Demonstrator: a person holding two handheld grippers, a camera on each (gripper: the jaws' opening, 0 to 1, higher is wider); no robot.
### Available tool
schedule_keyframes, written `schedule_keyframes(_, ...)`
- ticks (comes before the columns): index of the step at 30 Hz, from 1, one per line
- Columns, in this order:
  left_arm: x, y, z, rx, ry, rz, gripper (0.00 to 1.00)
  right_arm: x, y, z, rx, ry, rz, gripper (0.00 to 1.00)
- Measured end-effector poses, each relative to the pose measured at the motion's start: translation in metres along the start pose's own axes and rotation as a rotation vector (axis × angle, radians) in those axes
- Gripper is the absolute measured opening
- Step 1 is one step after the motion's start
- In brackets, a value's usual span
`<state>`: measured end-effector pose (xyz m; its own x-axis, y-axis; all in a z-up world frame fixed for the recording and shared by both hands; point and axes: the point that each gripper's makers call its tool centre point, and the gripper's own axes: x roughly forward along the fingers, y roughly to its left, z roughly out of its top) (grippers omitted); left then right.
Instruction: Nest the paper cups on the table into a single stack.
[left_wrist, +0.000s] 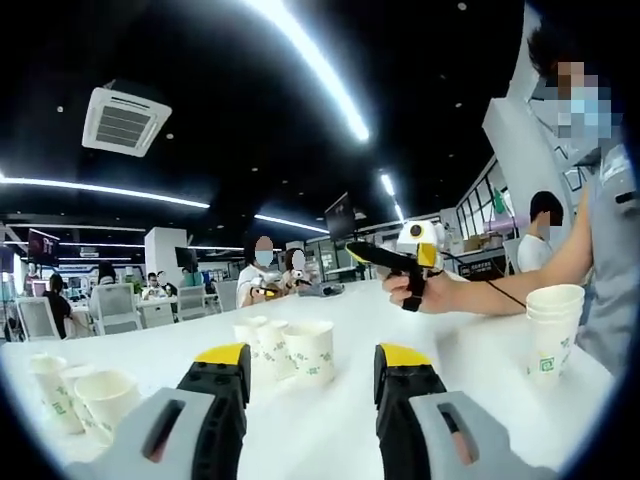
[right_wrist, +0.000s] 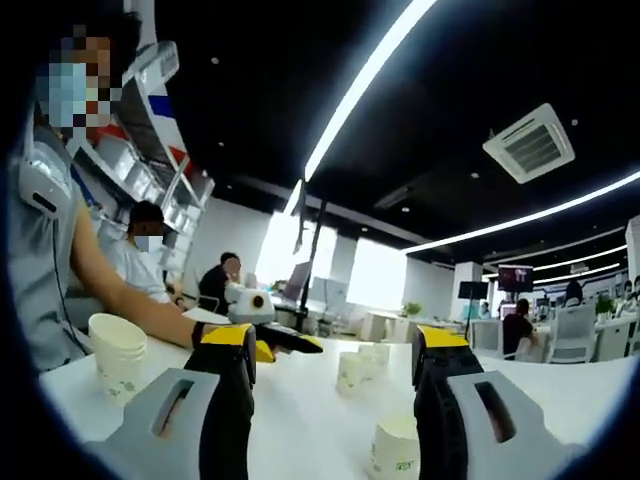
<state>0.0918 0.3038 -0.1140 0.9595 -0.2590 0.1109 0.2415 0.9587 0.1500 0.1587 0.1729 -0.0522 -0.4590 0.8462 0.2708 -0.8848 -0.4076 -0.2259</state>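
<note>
Both tools, left (left_wrist: 312, 385) and right (right_wrist: 335, 375), gape wide, holding nothing. Take a loose cup (left_wrist: 311, 352) squarely by its rim, then carry it to the stack (left_wrist: 552, 333), seemingly three cups.

Cup prints (left_wrist: 547, 366) too small to read, nearest cup (right_wrist: 397, 452) cut off by edge

Glaring ceiling strip lights (left_wrist: 310, 60), dark ceiling, fisheye-bent edges.
</note>
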Motion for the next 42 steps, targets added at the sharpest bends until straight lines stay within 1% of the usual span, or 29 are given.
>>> schedule_keyframes(2, 0.0, 0.0, 0.0, 0.001, 0.002, 0.004, 0.53, 0.005, -0.007, -0.004, -0.004, 0.013, 0.006, 0.68)
schedule_keyframes(5, 0.0, -0.002, -0.001, 0.001, 0.003, 0.004, 0.53, 0.004, -0.005, -0.004, -0.005, 0.016, 0.014, 0.69)
schedule_keyframes(7, 0.0, 0.001, -0.001, 0.006, 0.007, 0.007, 0.53, 0.004, -0.007, -0.003, -0.006, 0.014, 0.008, 0.69)
schedule_keyframes(8, -0.001, 0.003, 0.0, 0.008, 0.003, 0.009, 0.53, 0.003, -0.013, -0.002, -0.006, 0.009, -0.004, 0.69)
schedule_keyframes(12, -0.005, 0.009, 0.002, -0.002, -0.004, 0.028, 0.53, -0.003, -0.026, -0.001, 0.009, -0.005, -0.043, 0.69)
schedule_keyframes(14, -0.007, 0.014, 0.002, 0.0, -0.005, 0.043, 0.53, -0.004, -0.028, -0.002, 0.015, -0.005, -0.047, 0.69)
schedule_keyframes(15, -0.008, 0.014, 0.005, -0.004, -0.016, 0.043, 0.52, -0.005, -0.03, -0.002, 0.023, -0.005, -0.041, 0.69)
schedule_keyframes(16, -0.009, 0.014, 0.006, -0.017, -0.022, 0.039, 0.53, -0.006, -0.03, -0.002, 0.031, -0.002, -0.024, 0.69)
schedule_keyframes(19, -0.009, 0.008, 0.009, -0.049, -0.021, 0.0, 0.54, -0.005, -0.011, -0.001, 0.089, 0.013, 0.067, 0.73)
schedule_keyframes(21, -0.01, 0.003, 0.012, -0.062, -0.024, -0.03, 0.56, -0.006, -0.002, 0.0, 0.099, 0.02, 0.11, 0.73)
schedule_keyframes(22, -0.01, -0.002, 0.015, -0.081, -0.025, -0.053, 0.57, -0.007, -0.001, 0.001, 0.096, 0.025, 0.112, 0.73)
schedule_keyframes(24, -0.011, -0.002, 0.02, -0.066, -0.036, -0.05, 0.57, -0.008, 0.002, 0.003, 0.092, 0.029, 0.122, 0.73)
schedule_keyframes(26, -0.011, -0.003, 0.023, -0.073, -0.045, -0.06, 0.59, -0.01, 0.003, 0.006, 0.095, 0.032, 0.123, 0.72)
schedule_keyframes(28, -0.01, -0.003, 0.023, -0.063, -0.035, -0.06, 0.61, -0.013, 0.002, 0.008, 0.097, 0.041, 0.118, 0.7)
schedule_keyframes(29, -0.009, -0.004, 0.023, -0.056, -0.026, -0.058, 0.61, -0.015, 0.002, 0.007, 0.125, 0.062, 0.112, 0.7)
schedule_keyframes(30, -0.009, -0.005, 0.025, -0.055, -0.023, -0.054, 0.62, -0.016, 0.003, 0.011, 0.139, 0.064, 0.104, 0.7)
schedule_keyframes(33, -0.008, -0.011, 0.026, -0.036, 0.004, -0.048, 0.63, -0.021, 0.008, 0.026, 0.122, 0.053, 0.09, 0.7)
schedule_keyframes(35, -0.007, -0.02, 0.03, -0.042, 0.016, -0.061, 0.65, -0.024, 0.024, 0.044, 0.117, 0.027, 0.086, 0.72)
schedule_keyframes(36, -0.008, -0.023, 0.031, -0.048, 0.025, -0.066, 0.66, -0.025, 0.029, 0.049, 0.117, 0.025, 0.077, 0.74)
schedule_keyframes(38, -0.009, -0.038, 0.042, -0.055, 0.03, -0.068, 0.66, -0.029, 0.032, 0.058, 0.091, 0.009, 0.057, 0.75)
schedule_keyframes(40, -0.012, -0.047, 0.055, -0.036, 0.03, -0.054, 0.65, -0.035, 0.035, 0.068, 0.075, -0.006, 0.034, 0.75)
schedule_keyframes(41, -0.014, -0.048, 0.059, -0.02, 0.037, -0.032, 0.65, -0.038, 0.039, 0.074, 0.074, -0.008, 0.021, 0.74)
schedule_keyframes(42, -0.017, -0.05, 0.062, -0.009, 0.062, -0.009, 0.64, -0.041, 0.042, 0.075, 0.07, 0.006, 0.006, 0.74)
